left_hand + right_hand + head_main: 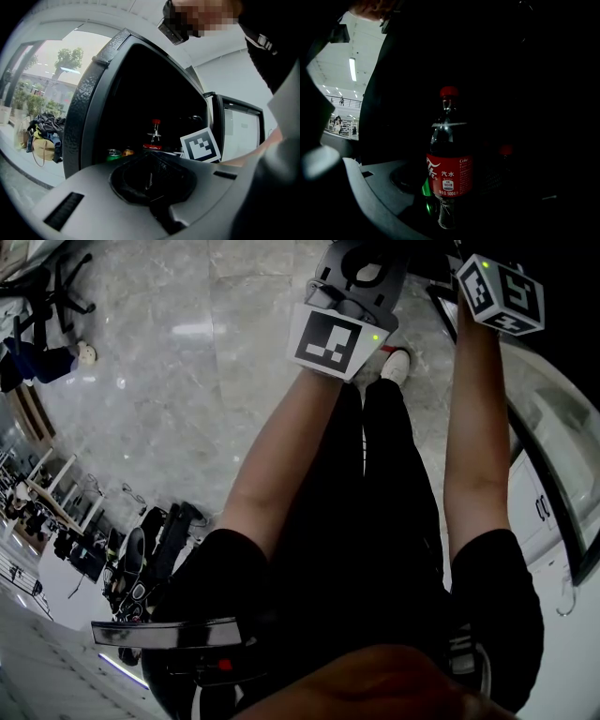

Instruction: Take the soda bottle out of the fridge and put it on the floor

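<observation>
The soda bottle (pixel 449 159) is being faced upright inside the fridge (pixel 89 93), long axis vertical, straight ahead of the right gripper (pixel 454 211), whose jaws are being held wide about it without pressing. The left gripper (pixel 150 187), jaws together and empty, is being held outside.

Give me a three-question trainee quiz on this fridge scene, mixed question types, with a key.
1. True or false: the soda bottle already stands on the floor.
2. The bottle's cap is: A green, B red, C white.
3. Fill in: in the left gripper view, the can furthest left inside the fridge is ___.
Key: 1 false, it stands upright inside the dark fridge; 2 B; 3 green, the green can.
</observation>
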`<state>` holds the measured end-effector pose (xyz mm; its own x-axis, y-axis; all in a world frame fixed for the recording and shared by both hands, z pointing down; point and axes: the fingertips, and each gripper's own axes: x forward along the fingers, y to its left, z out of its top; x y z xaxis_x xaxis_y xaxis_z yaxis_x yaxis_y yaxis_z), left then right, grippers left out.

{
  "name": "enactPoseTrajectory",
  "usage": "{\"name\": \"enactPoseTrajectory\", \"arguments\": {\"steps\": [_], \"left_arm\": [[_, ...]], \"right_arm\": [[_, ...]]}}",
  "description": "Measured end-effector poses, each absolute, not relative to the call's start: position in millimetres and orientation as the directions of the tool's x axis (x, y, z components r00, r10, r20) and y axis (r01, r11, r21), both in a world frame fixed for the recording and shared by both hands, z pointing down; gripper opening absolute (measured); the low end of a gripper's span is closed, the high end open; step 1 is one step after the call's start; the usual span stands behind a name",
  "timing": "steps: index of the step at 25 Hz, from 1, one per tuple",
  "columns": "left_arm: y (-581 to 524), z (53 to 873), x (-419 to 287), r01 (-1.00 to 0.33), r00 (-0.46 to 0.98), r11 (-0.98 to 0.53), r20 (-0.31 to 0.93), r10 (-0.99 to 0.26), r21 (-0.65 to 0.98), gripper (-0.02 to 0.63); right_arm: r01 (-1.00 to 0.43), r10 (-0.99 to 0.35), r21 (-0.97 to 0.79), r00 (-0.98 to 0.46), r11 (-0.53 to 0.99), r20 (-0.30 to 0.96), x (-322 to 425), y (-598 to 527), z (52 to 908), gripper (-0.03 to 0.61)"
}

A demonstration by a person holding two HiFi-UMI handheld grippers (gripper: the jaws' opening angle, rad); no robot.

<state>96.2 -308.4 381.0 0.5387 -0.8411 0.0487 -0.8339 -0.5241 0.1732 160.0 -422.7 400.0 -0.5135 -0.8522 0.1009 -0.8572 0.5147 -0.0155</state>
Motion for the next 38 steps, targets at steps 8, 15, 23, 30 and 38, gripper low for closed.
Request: {"name": "enactPoseTrajectory", "arguments": {"steps": [8, 15, 23, 30, 38], "left_arm": [[-291, 378, 99, -0.839, 0.534, -0.522, 0.043, -0.845, 0.154, -0.005], [-270, 377, 94, -0.855, 0.507, -0.497, 0.041, -0.861, 0.148, -0.005], [-237, 395, 75, -0.892, 0.440, -0.431, 0.049, -0.897, 0.137, -0.005], [-204, 443, -2, -0.945, 0.308, -0.291, 0.111, -0.945, 0.147, -0.005], [-145, 553, -92, -0.978, 0.154, -0.119, 0.202, -0.967, 0.173, -0.005]], "right_arm": [[-0.828, -0.825, -0.031, -0.560, 0.559, 0.072, 158, -387, 386, 0.311], [-0.779, -0.778, -0.016, -0.626, 0.626, 0.053, 149, -348, 373, 0.311], [-0.639, -0.639, -0.051, -0.769, 0.768, 0.008, 125, -277, 371, 0.311], [-0.455, -0.452, -0.103, -0.890, 0.884, 0.053, 48, -224, 428, 0.311], [-0.345, -0.326, -0.172, -0.936, 0.923, 0.132, -31, -171, 561, 0.311]]}}
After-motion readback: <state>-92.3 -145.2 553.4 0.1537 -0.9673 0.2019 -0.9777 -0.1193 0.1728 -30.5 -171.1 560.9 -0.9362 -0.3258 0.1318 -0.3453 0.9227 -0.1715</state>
